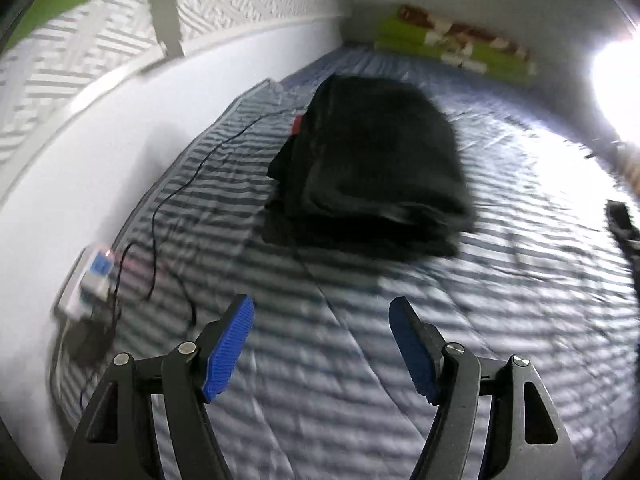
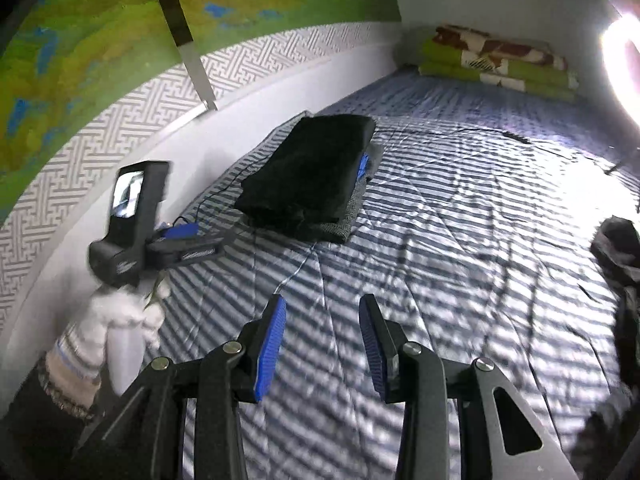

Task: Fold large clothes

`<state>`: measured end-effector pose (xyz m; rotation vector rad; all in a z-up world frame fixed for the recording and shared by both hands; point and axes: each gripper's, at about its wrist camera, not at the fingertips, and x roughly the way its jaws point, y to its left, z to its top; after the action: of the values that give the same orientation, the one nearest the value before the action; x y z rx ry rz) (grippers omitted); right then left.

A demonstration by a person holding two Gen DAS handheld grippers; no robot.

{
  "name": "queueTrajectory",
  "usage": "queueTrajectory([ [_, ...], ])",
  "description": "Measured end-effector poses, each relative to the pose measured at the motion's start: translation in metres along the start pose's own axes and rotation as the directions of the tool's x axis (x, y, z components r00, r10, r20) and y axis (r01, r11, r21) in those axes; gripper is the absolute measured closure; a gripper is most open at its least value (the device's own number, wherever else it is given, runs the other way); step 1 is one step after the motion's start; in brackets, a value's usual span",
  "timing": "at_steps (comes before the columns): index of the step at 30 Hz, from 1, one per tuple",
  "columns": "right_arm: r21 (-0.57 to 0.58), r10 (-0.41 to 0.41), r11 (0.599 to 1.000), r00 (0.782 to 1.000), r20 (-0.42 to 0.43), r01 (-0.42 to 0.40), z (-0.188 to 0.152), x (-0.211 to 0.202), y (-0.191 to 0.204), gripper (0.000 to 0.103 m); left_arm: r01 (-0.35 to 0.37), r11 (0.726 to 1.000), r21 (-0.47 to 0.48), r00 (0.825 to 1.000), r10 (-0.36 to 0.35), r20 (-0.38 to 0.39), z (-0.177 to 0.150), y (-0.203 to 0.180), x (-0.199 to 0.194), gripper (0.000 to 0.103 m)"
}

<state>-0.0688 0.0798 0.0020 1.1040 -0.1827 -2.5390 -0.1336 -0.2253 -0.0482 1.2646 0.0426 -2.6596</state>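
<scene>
A stack of folded black clothes (image 1: 372, 160) lies on the striped bed cover (image 1: 304, 380), well ahead of my left gripper (image 1: 321, 305). That gripper is open, and only bedding shows between its blue pads (image 1: 230, 344). In the right wrist view the same dark stack (image 2: 312, 172) rests near the wall, with a grey garment at its bottom. My right gripper (image 2: 323, 304) hovers open over the bare cover (image 2: 460, 280), holding nothing. A gloved hand (image 2: 128, 320) holds the left gripper (image 2: 200, 244) at the left. More dark clothing (image 2: 616, 248) lies at the right edge.
A white wall runs along the bed's left side. A power strip (image 1: 94, 276) with black cables (image 1: 176, 192) lies against it. Folded green and brown blankets (image 2: 500, 64) sit at the far end. A bright light (image 2: 624, 64) glares at the right.
</scene>
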Motion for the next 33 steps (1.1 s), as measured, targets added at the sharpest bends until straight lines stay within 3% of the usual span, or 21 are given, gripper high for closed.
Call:
queueTrajectory([
  [7,-0.03,-0.076,0.996,0.995,0.064,0.078,-0.043,-0.083,0.025,0.066,0.046,0.999,0.009,0.992,-0.047,0.117,-0.056,-0.03,-0.136,0.022],
  [11,-0.047,-0.097,0.994,0.989,0.109,0.102,-0.067,-0.128,0.036,0.051,0.071,0.997,0.014,0.982,-0.073,0.173,-0.088,-0.046,-0.206,0.013],
  [15,-0.049,-0.133,0.989,0.979,0.156,0.142,-0.092,-0.167,0.043,0.046,0.11,0.994,0.007,0.967,-0.108,0.229,-0.116,-0.055,-0.27,0.009],
  [18,-0.048,-0.149,0.986,0.975,0.165,0.159,-0.105,-0.183,0.044,0.045,0.095,0.995,0.022,0.96,-0.097,0.261,-0.128,-0.063,-0.303,0.005],
  [27,-0.02,-0.161,0.986,0.966,0.203,0.168,-0.107,-0.215,0.039,0.041,0.115,0.992,0.049,0.941,-0.125,0.313,-0.128,-0.078,-0.347,0.0],
  [33,-0.018,-0.19,0.98,0.952,0.241,0.2,-0.085,-0.196,0.024,0.038,0.118,0.991,0.056,0.937,-0.13,0.326,-0.086,-0.093,-0.315,0.0],
])
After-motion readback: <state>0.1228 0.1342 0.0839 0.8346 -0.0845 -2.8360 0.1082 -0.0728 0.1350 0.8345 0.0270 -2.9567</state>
